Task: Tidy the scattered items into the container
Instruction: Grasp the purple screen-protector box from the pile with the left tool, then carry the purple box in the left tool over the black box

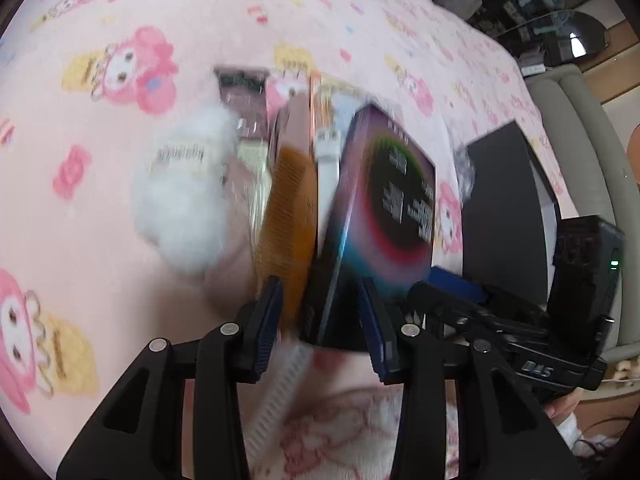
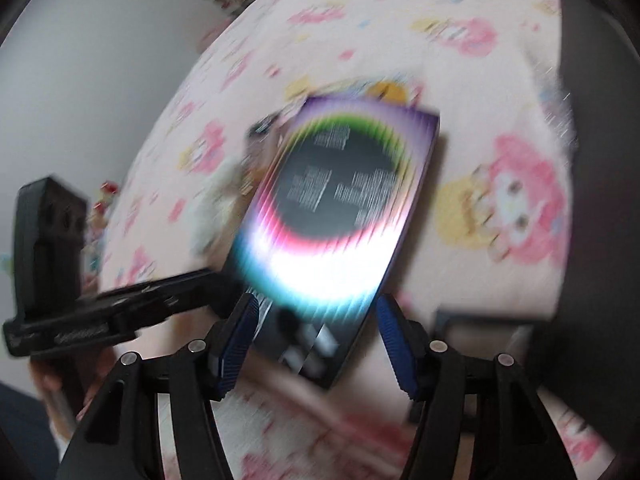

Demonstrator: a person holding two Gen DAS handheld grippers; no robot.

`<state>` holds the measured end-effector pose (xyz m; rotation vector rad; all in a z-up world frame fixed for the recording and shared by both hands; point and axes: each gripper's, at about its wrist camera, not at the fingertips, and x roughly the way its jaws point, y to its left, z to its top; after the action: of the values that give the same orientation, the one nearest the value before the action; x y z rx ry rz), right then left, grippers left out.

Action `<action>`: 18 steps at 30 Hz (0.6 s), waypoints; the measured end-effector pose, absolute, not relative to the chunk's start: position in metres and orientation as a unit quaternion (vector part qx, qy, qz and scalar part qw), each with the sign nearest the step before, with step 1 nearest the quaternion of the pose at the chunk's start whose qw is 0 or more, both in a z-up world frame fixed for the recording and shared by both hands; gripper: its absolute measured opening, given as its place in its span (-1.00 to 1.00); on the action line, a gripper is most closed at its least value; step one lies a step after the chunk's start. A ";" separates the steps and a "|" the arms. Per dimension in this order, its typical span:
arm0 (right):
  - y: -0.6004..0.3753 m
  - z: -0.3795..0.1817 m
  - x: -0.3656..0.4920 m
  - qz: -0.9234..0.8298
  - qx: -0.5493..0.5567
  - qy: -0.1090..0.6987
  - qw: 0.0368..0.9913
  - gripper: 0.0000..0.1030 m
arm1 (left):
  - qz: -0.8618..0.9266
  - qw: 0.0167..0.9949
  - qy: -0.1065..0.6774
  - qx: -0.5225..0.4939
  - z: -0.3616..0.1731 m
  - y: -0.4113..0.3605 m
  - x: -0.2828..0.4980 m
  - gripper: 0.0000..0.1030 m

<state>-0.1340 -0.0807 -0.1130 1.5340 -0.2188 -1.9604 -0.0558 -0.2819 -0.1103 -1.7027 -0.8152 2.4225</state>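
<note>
A flat purple box with a rainbow ring around a black disc stands tilted above the pink bed cover. My left gripper is shut on its lower end, one blue pad on each side. An orange comb lies against the box's left side, by the left pad. In the right wrist view the same box reaches down between the fingers of my right gripper, which stands open with a gap at the right pad. The dark container sits just right of the box.
A white fluffy item, a brownish packet, an orange packet and a white strap lie together left of the box on the pink cartoon blanket. The bed edge and a dark glass table are at the far right.
</note>
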 end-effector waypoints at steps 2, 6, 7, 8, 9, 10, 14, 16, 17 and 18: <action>-0.083 -0.122 -0.147 -0.746 0.588 -0.081 0.303 0.13 | 0.792 0.044 -0.272 -0.545 -0.114 -0.282 -0.068 -0.26; -0.078 -0.145 -0.163 -0.723 0.607 -0.121 0.307 0.20 | 0.787 0.061 -0.265 -0.554 -0.124 -0.270 -0.089 -0.26; -0.078 -0.145 -0.164 -0.723 0.606 -0.125 0.308 0.24 | 0.787 0.063 -0.256 -0.557 -0.124 -0.263 -0.091 -0.23; -0.080 -0.145 -0.163 -0.721 0.606 -0.124 0.312 0.23 | 0.791 0.055 -0.245 -0.558 -0.123 -0.259 -0.091 -0.24; -0.082 -0.143 -0.162 -0.725 0.605 -0.116 0.309 0.16 | 0.793 0.048 -0.236 -0.559 -0.121 -0.257 -0.090 -0.24; -0.081 -0.140 -0.160 -0.728 0.600 -0.116 0.309 0.13 | 0.796 0.041 -0.231 -0.558 -0.118 -0.257 -0.086 -0.24; -0.076 -0.109 -0.148 -0.747 0.573 -0.114 0.319 -0.14 | 0.800 0.046 -0.243 -0.546 -0.098 -0.254 -0.063 -0.18; -0.075 -0.091 -0.139 -0.757 0.558 -0.102 0.326 -0.14 | 0.811 0.043 -0.243 -0.531 -0.082 -0.252 -0.049 -0.18; -0.070 -0.084 -0.135 -0.758 0.553 -0.098 0.332 -0.14 | 0.816 0.038 -0.240 -0.524 -0.073 -0.249 -0.043 -0.18; -0.070 -0.074 -0.129 -0.760 0.546 -0.089 0.342 -0.14 | 0.820 0.035 -0.238 -0.519 -0.066 -0.246 -0.040 -0.18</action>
<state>-0.1286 -0.0698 -0.0740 1.4203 -0.2311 -1.9750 -0.0395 -0.2457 -0.0661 -1.5961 -0.7308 2.5202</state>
